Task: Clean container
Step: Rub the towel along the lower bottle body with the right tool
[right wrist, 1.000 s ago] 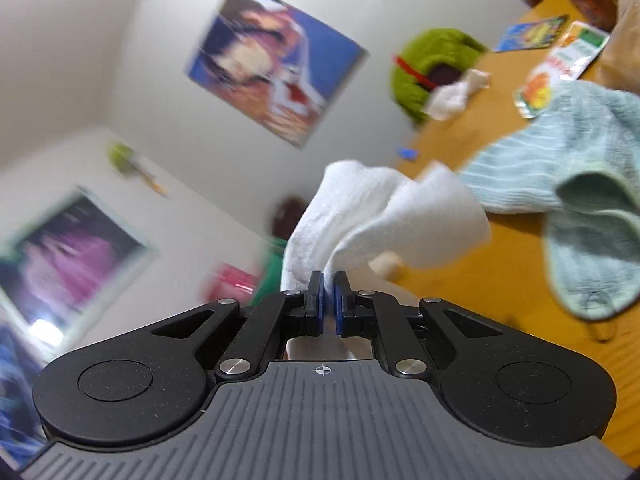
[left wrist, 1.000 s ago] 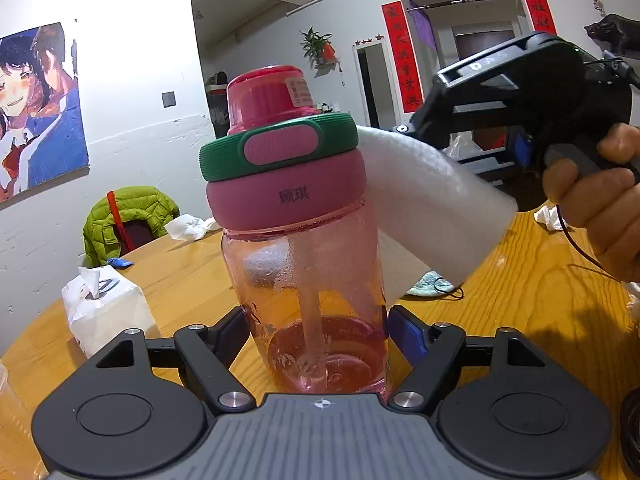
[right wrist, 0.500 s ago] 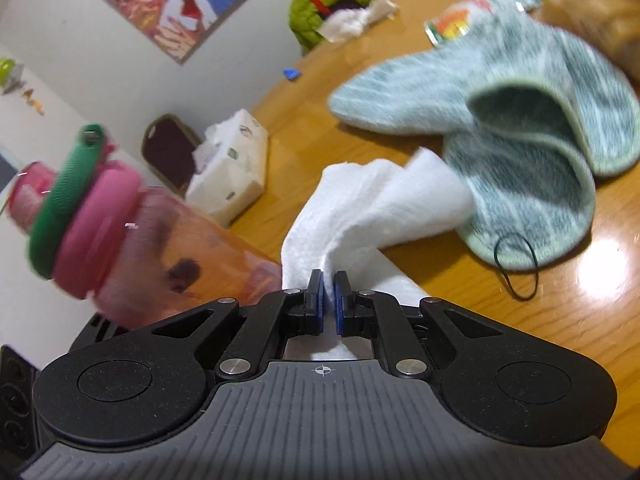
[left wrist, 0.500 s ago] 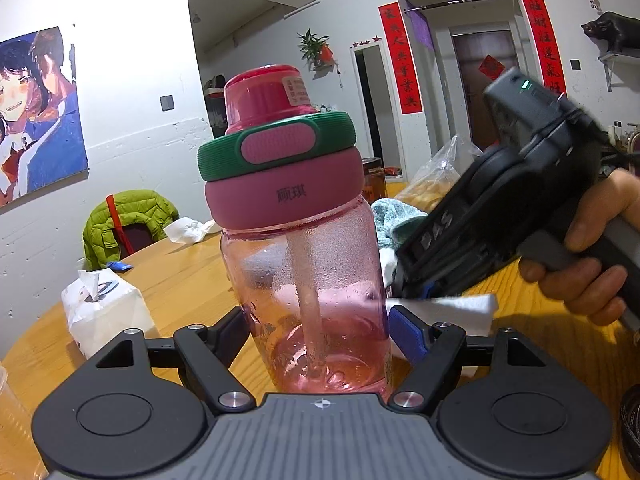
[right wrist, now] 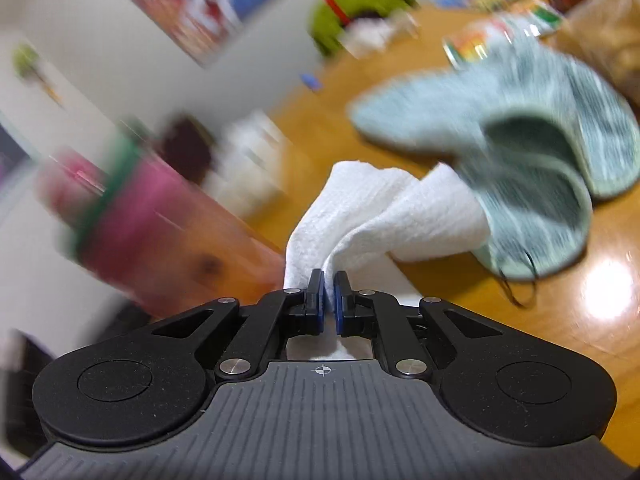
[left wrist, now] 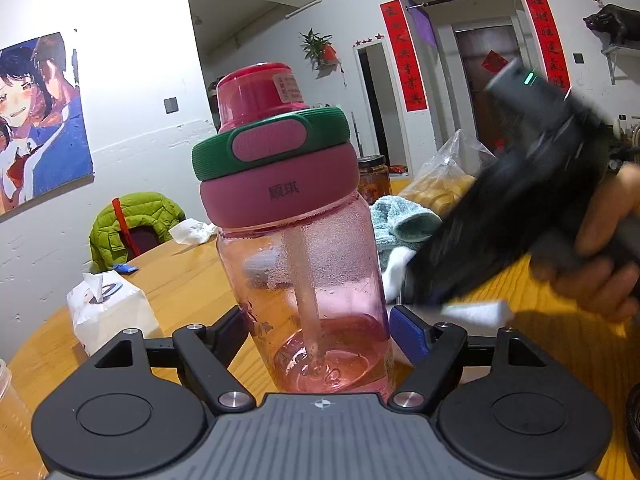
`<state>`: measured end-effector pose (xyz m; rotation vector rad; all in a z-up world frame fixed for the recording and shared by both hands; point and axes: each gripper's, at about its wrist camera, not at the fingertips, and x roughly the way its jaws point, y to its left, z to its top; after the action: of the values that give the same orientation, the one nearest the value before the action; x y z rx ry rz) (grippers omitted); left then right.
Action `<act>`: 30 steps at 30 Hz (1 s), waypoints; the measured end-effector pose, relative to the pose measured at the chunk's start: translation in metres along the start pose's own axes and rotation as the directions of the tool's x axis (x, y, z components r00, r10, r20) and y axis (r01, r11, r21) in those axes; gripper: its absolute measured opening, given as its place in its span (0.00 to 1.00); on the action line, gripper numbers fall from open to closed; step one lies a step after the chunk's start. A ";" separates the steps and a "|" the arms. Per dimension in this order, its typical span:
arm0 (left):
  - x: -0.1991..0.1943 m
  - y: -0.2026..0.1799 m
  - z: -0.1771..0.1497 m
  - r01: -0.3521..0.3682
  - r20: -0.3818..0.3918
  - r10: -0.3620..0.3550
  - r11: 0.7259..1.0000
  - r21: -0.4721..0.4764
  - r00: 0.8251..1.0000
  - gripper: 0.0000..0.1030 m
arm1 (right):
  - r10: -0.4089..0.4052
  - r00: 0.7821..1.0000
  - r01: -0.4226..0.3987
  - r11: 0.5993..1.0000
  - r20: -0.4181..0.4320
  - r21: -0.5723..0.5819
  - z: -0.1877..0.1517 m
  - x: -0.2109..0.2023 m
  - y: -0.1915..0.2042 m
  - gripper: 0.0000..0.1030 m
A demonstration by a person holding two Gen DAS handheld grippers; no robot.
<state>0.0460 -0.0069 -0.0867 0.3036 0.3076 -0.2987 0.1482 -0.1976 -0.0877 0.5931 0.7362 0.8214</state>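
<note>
A pink see-through bottle [left wrist: 304,280] with a pink and green lid stands upright on the wooden table [left wrist: 188,280]. My left gripper [left wrist: 320,332] is shut on the bottle's lower body. To the bottle's right, a hand [left wrist: 604,264] holds the blurred right gripper body [left wrist: 516,208] low against the bottle's side. In the right wrist view my right gripper [right wrist: 329,296] is shut on a white paper towel [right wrist: 384,216], and the bottle [right wrist: 160,220] appears blurred just to its left. Towel edges [left wrist: 394,272] show beside the bottle.
A tissue pack [left wrist: 108,312] lies at the left. Light green slippers [right wrist: 532,160] lie behind the towel. A bag of food [left wrist: 444,184], a jar [left wrist: 374,180] and snack packets [right wrist: 500,36] sit farther back. A green jacket [left wrist: 136,220] hangs on a chair.
The right gripper came down from beside the lid to the bottle's lower right side with the towel, then swung a little; the right wrist view is now blurred. The bottle and left gripper stayed put.
</note>
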 end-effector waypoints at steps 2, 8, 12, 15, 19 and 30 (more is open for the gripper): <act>0.000 0.000 0.000 0.000 0.000 0.000 1.000 -0.001 1.000 0.73 | -0.032 0.999 0.032 0.999 -0.021 -0.010 -0.001 0.005 0.000 0.10; -0.001 0.000 0.000 0.000 0.002 0.000 1.000 -0.003 1.000 0.73 | 0.042 0.999 -0.042 0.999 0.016 0.004 0.001 -0.007 -0.001 0.10; -0.001 0.000 -0.001 0.000 0.002 0.000 1.000 -0.005 1.000 0.73 | 0.039 0.999 -0.040 0.999 0.010 0.028 0.001 0.000 -0.004 0.10; -0.001 -0.001 -0.001 -0.003 0.003 0.003 1.000 -0.006 1.000 0.73 | -0.109 0.989 0.110 0.994 -0.104 0.013 -0.007 0.029 -0.011 0.10; 0.001 -0.001 -0.001 -0.005 -0.004 0.005 1.000 -0.011 1.000 0.74 | -0.182 0.971 0.180 0.983 -0.158 -0.027 -0.012 0.045 -0.013 0.09; 0.006 0.004 0.002 0.041 -0.010 -0.042 0.998 -0.057 0.999 0.82 | -0.052 0.998 0.050 0.997 0.032 0.058 0.001 0.021 -0.017 0.11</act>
<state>0.0533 -0.0054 -0.0862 0.2435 0.3331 -0.3286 0.1664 -0.1902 -0.1064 0.6355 0.7437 0.7437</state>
